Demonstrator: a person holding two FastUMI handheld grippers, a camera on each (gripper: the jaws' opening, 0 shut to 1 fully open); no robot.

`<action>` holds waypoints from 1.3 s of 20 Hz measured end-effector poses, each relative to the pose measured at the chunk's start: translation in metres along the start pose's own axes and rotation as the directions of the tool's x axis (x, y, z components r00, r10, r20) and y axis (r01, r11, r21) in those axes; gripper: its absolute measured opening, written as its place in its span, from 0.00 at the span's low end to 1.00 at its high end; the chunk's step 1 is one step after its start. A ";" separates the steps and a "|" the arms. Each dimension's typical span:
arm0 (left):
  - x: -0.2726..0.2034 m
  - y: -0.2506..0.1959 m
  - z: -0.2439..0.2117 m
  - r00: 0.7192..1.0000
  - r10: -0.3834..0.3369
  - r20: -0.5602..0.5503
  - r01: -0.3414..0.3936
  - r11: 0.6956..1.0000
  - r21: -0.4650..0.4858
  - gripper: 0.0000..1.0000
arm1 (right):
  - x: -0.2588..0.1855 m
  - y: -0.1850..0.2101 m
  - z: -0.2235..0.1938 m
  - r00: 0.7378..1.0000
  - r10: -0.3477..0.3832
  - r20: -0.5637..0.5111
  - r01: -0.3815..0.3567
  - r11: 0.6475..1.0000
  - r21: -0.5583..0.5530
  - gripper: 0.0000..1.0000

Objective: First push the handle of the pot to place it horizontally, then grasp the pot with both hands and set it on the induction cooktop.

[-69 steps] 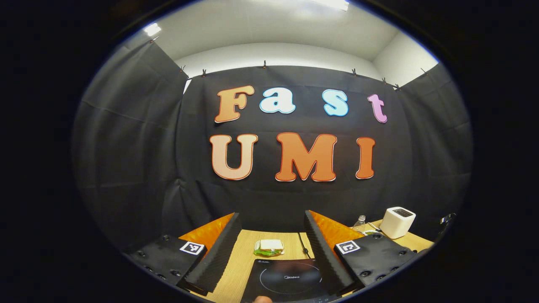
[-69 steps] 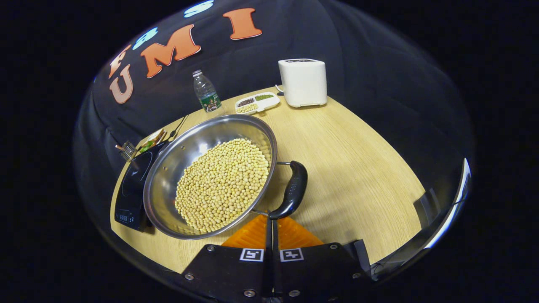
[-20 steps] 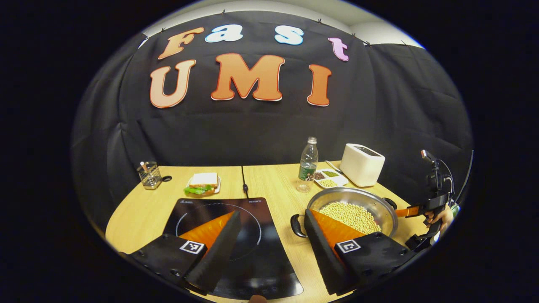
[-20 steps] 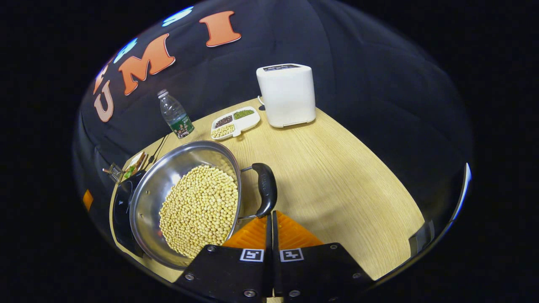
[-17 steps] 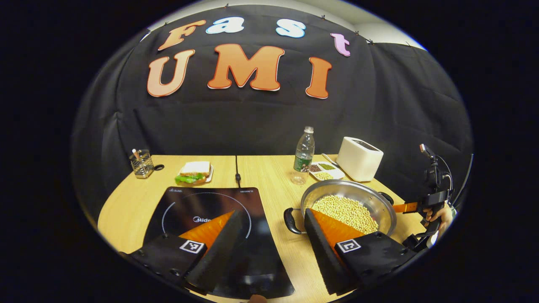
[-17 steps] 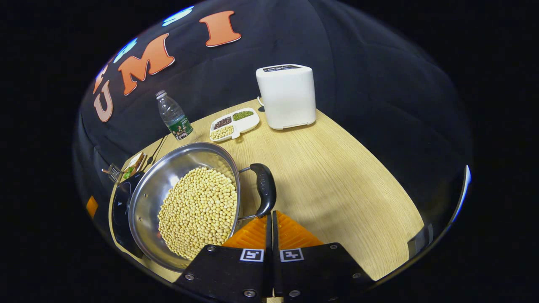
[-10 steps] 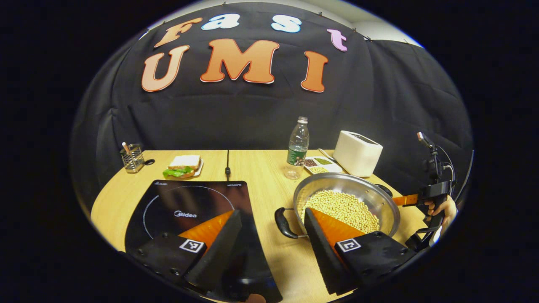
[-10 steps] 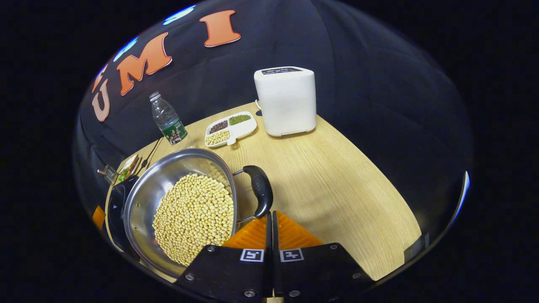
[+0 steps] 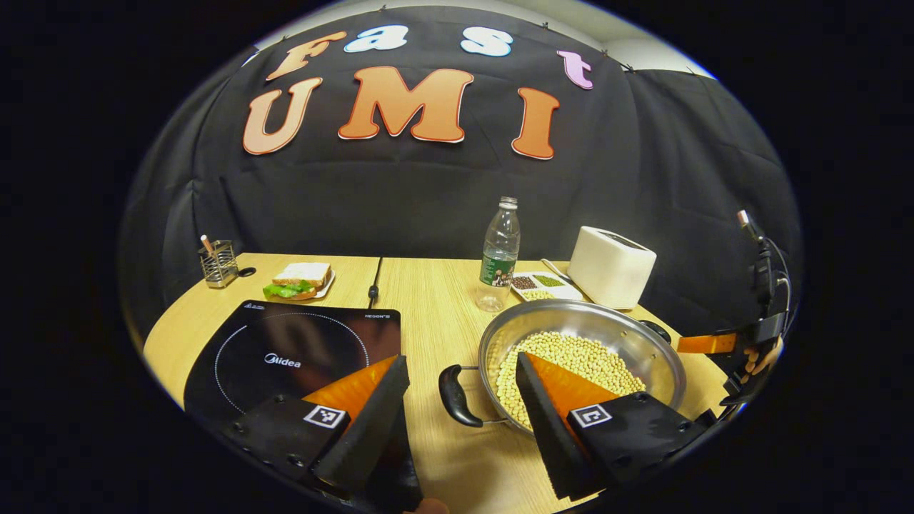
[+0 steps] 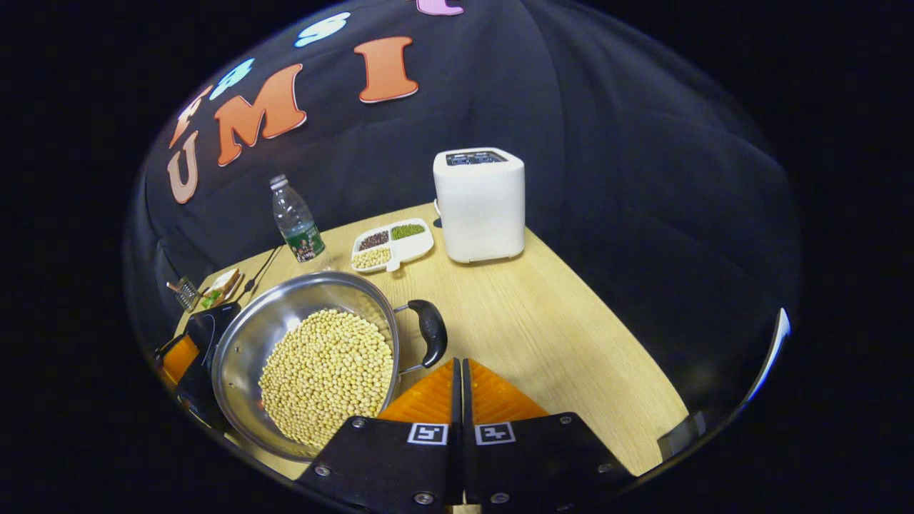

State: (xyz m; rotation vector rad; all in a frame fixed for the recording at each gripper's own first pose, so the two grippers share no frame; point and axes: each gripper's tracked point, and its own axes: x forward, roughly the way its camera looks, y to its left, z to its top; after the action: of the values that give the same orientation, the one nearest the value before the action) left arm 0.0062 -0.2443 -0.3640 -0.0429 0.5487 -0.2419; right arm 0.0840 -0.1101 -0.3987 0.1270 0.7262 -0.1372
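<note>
A steel pot [image 9: 585,314] full of pale beans sits on the wooden table, right of the black induction cooktop [image 9: 285,353]. Its near black handle [image 9: 455,396] lies between the fingers of my open left gripper [image 9: 460,359], low over the table. In the right gripper view the pot [image 10: 271,321] is at the lower left, with its other handle [image 10: 433,331] just ahead and left of my right gripper [image 10: 457,363]. That gripper is shut, with nothing held. It also appears at the pot's far side as the right gripper [image 9: 707,344], held by a hand [image 9: 760,357].
Behind the pot stand a water bottle [image 9: 500,250], a white toaster [image 9: 610,265] and a divided dish [image 9: 539,285] of beans. A sandwich plate [image 9: 300,278], a wire holder [image 9: 216,263] and the cooktop's cord [image 9: 375,282] lie at the back left. Bare table [image 10: 557,343] spreads right of the pot.
My left gripper has dropped from facing the wall and moved right, bringing the pot's near handle between its fingers. The right gripper stayed shut and drew back slightly from the other handle.
</note>
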 end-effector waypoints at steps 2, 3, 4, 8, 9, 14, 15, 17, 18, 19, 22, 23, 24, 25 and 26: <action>0.007 -0.004 -0.001 1.000 0.007 0.004 -0.007 1.000 0.011 0.99 | -0.008 0.007 0.009 0.999 0.027 0.035 -0.027 1.000 0.006 0.02; 0.010 -0.006 -0.002 1.000 0.009 0.002 -0.009 1.000 0.016 0.99 | -0.009 0.009 0.012 0.998 0.040 0.048 -0.040 0.999 0.005 0.04; 0.013 -0.009 -0.005 1.000 0.008 -0.003 -0.008 1.000 0.018 0.99 | -0.011 0.012 0.014 0.997 0.049 0.057 -0.049 0.999 -0.001 0.11; 0.029 -0.013 -0.019 0.999 0.015 -0.045 -0.014 1.000 0.013 0.99 | -0.004 0.024 0.019 0.995 0.071 0.076 -0.068 0.997 -0.036 0.34; 0.032 -0.012 -0.022 0.998 0.017 -0.055 -0.016 1.000 0.011 0.99 | -0.002 0.027 0.019 0.994 0.078 0.075 -0.075 0.996 -0.039 0.36; 0.048 -0.013 -0.037 0.993 0.022 -0.115 -0.022 1.000 0.006 0.99 | 0.023 0.033 0.017 0.996 0.076 0.051 -0.074 0.996 -0.045 0.68; 0.051 -0.013 -0.039 0.992 0.024 -0.123 -0.024 1.000 0.005 0.99 | 0.027 0.034 0.015 0.996 0.078 0.040 -0.076 0.996 -0.047 0.70; 0.056 -0.014 -0.043 0.989 0.027 -0.144 -0.027 1.000 -0.001 0.98 | 0.039 0.037 0.012 0.996 0.082 0.026 -0.081 0.995 -0.055 0.76; 0.057 -0.015 -0.047 0.987 0.026 -0.160 -0.028 1.000 -0.008 0.99 | 0.043 0.040 0.010 0.996 0.087 0.018 -0.085 0.995 -0.060 0.80; 0.059 -0.016 -0.050 0.984 0.024 -0.174 -0.028 0.999 -0.018 0.99 | 0.048 0.042 0.009 0.996 0.092 0.009 -0.091 0.994 -0.061 0.82; 0.065 -0.017 -0.056 0.979 0.018 -0.202 -0.025 0.999 -0.033 0.98 | 0.065 0.046 0.003 0.995 0.098 -0.022 -0.099 0.993 -0.065 0.82; 0.067 -0.016 -0.058 0.977 0.019 -0.211 -0.027 0.999 -0.037 0.99 | 0.070 0.046 -0.001 0.995 0.094 -0.034 -0.096 0.993 -0.066 0.82; 0.068 -0.016 -0.060 0.976 0.021 -0.217 -0.030 0.999 -0.039 0.98 | 0.074 0.045 -0.003 0.995 0.090 -0.048 -0.093 0.993 -0.067 0.81; 0.069 -0.013 -0.060 0.975 0.037 -0.220 -0.045 0.998 -0.032 0.99 | 0.078 0.043 -0.004 0.996 0.079 -0.049 -0.082 0.994 -0.072 0.78; 0.070 -0.007 -0.062 0.973 0.060 -0.221 -0.067 0.997 -0.023 0.99 | 0.080 0.043 -0.004 0.995 0.082 -0.047 -0.086 0.994 -0.074 0.73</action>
State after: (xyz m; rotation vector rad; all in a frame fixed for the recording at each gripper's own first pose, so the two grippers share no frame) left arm 0.0303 -0.2663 -0.4515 -0.0281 0.7733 -0.1766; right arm 0.1480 -0.0734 -0.4522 0.0882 0.7681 -0.0265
